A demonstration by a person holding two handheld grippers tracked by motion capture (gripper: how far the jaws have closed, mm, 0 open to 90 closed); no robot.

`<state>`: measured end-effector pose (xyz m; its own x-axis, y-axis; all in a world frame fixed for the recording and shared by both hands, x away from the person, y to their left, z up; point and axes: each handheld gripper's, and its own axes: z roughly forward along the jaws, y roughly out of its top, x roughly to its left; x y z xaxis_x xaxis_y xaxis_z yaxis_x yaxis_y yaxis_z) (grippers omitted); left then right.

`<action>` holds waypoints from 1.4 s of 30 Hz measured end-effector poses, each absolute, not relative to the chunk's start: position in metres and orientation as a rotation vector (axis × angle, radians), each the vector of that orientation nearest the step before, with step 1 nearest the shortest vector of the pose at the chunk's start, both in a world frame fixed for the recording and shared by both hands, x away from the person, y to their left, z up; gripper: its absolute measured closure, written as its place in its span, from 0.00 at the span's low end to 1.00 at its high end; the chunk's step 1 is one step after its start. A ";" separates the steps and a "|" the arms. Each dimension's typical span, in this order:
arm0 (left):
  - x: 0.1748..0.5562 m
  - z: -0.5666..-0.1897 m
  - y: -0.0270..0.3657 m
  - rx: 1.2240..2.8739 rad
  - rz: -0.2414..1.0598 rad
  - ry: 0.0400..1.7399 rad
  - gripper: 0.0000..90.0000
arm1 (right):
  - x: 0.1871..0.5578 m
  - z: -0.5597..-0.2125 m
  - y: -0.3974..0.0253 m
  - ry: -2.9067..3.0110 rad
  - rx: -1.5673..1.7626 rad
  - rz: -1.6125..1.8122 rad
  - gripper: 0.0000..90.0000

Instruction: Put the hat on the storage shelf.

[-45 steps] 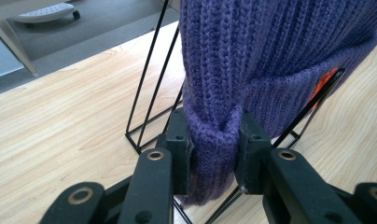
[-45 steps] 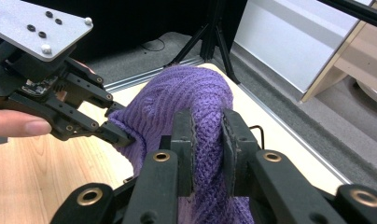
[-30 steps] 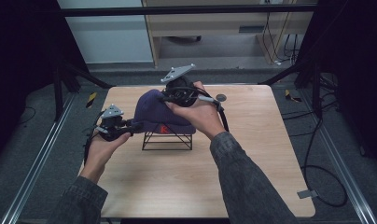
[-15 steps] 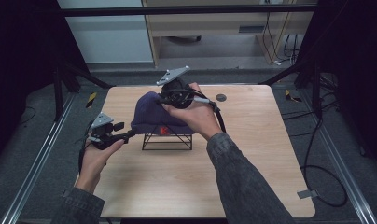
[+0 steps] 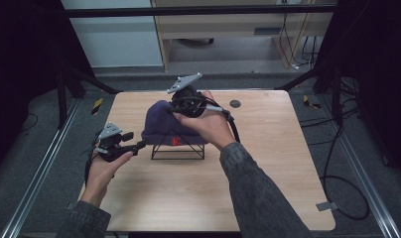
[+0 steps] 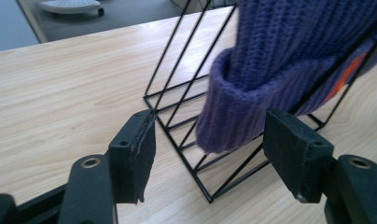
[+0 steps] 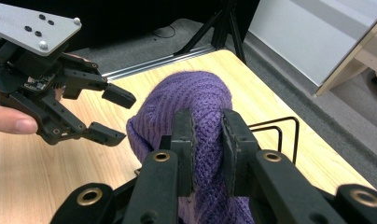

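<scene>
Beanie draped on the rack, not yet settled.

The beanie (image 5: pixel 169 125) was seen lying over the wire rack (image 5: pixel 177 149) on the worktop (image 5: pixel 268 163), its crown pinched by the right gripper (image 7: pixel 207 135); the left gripper (image 6: pixel 210 154), jaws apart, was held just beside the cuff, which was judged left to be straightened.

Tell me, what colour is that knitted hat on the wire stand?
Purple beanie, with an orange-red mark on its cuff; clearest in the right gripper view.
</scene>
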<state>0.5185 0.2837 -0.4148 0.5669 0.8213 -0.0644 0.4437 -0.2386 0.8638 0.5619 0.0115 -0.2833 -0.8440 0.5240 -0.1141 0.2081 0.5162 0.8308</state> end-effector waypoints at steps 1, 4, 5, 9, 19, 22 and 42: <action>0.519 -0.415 0.282 1.880 0.508 1.020 0.39 | 0.562 -0.284 0.011 2.410 0.607 1.252 0.85; 0.519 -0.417 0.280 1.890 0.502 1.014 0.40 | 0.562 -0.285 0.010 2.408 0.612 1.257 0.85; 0.520 -0.418 0.280 1.892 0.499 1.013 0.40 | 0.562 -0.285 0.010 2.409 0.614 1.255 0.85; 0.521 -0.421 0.278 1.904 0.488 1.005 0.46 | 0.562 -0.289 0.011 2.415 0.617 1.252 0.85; 0.523 -0.431 0.287 1.892 0.502 1.074 0.48 | 0.562 -0.305 0.013 2.442 0.635 1.233 0.85; 0.523 -0.435 0.291 1.892 0.508 1.104 0.48 | 0.562 -0.309 0.013 2.449 0.636 1.225 0.85; 0.524 -0.451 0.300 1.918 0.538 1.185 0.46 | 0.568 -0.325 0.015 2.472 0.700 1.201 0.74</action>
<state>0.5242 0.3003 -0.4506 0.4705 0.8808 -0.0531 0.5403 -0.2400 0.8065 0.5677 0.0153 -0.3246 -0.8346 0.5478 -0.0584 0.2926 0.5306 0.7955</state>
